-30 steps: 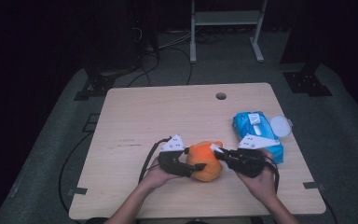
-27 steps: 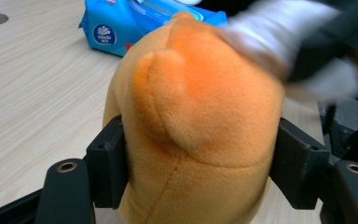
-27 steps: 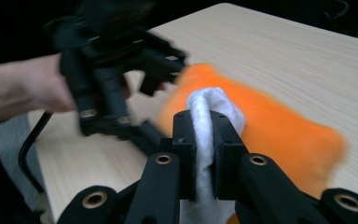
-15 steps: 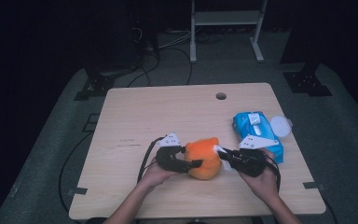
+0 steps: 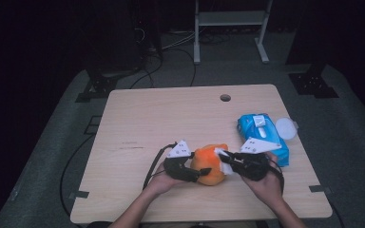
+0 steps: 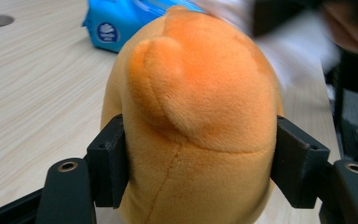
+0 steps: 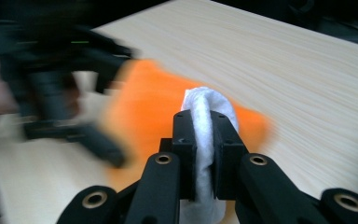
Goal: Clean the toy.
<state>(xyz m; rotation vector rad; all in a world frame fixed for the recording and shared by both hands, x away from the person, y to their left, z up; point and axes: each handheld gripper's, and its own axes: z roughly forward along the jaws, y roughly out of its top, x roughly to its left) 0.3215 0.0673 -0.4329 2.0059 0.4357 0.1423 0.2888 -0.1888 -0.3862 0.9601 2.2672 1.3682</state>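
The left gripper (image 5: 204,172) clamps an orange plush toy (image 5: 210,163) between its two black jaws, the pads (image 6: 108,161) pressing into the soft fabric on either side, as seen in the left gripper view. The right gripper (image 5: 223,156) has its jaws closed tight on a folded white wipe (image 7: 204,135), which stands up between them and meets the top of the toy (the right gripper view is blurred around the edges). The toy sits on the near middle of the light wooden table (image 5: 171,118), between the two hands that come in from the bottom of the high view. Just beyond the right hand (image 5: 266,183) lies a blue pack of wipes (image 5: 260,130), with a round white lid (image 5: 286,128) touching its far-right side. A small round hole (image 5: 225,98) marks the table's far edge.
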